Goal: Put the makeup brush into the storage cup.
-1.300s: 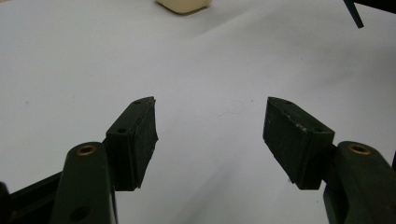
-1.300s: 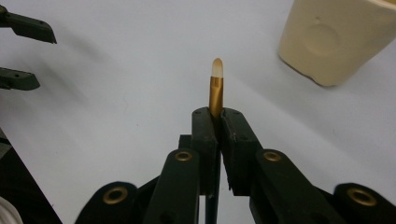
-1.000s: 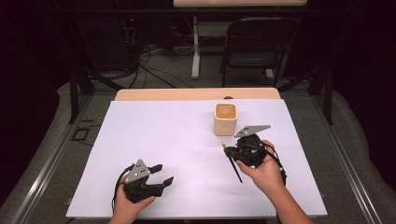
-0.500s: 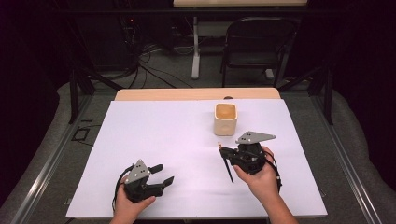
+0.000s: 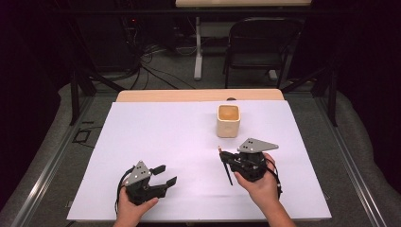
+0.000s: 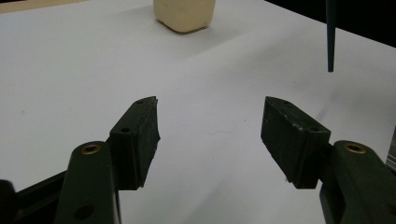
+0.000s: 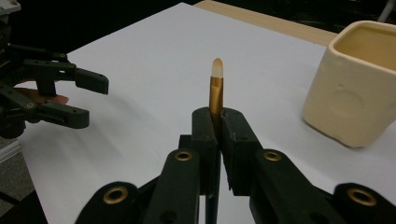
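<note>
The right gripper view shows the brush's gold ferrule and pale tip, pinched by the right gripper beside the cream cup; the left gripper gapes empty.

I see a white worktop with its wooden edge at the far side; beyond it stand a black chair and cables on the floor.
</note>
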### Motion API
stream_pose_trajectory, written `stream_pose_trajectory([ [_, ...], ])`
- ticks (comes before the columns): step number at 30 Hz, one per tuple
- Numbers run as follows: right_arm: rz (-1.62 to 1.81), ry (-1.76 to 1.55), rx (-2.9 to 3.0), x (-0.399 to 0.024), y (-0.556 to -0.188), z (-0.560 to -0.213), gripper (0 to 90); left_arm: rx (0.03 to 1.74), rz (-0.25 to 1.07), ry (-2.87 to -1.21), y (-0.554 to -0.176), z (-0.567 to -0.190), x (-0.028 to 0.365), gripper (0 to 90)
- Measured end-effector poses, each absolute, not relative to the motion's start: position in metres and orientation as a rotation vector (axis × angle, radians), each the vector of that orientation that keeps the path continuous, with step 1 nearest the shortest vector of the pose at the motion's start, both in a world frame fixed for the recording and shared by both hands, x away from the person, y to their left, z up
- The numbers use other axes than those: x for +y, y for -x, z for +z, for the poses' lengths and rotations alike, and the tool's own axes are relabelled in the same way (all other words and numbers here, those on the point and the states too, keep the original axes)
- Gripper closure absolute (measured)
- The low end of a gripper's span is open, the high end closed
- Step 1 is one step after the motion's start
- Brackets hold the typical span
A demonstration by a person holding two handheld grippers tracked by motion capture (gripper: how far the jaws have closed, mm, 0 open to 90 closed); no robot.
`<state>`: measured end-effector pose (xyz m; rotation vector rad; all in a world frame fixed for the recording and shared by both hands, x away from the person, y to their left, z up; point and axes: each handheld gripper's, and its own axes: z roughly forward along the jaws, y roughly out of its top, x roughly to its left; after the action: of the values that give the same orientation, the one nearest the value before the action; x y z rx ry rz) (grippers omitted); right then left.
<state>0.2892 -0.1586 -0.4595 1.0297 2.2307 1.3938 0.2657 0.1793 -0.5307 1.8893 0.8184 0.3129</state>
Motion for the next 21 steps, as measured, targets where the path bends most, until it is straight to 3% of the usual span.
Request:
stream_pose_trajectory([
  [5, 1.437, -1.020, 2.214, -0.156, -0.288, -0.463, 83.8, 0.798, 0.326, -1.898, -0.266, -0.529, 0.176, 36.9],
  [21, 1.522, -1.012, 2.187, -0.150, -0.284, -0.471, 83.8, 0.780, 0.162, -1.832, -0.268, -0.520, 0.149, 39.9],
])
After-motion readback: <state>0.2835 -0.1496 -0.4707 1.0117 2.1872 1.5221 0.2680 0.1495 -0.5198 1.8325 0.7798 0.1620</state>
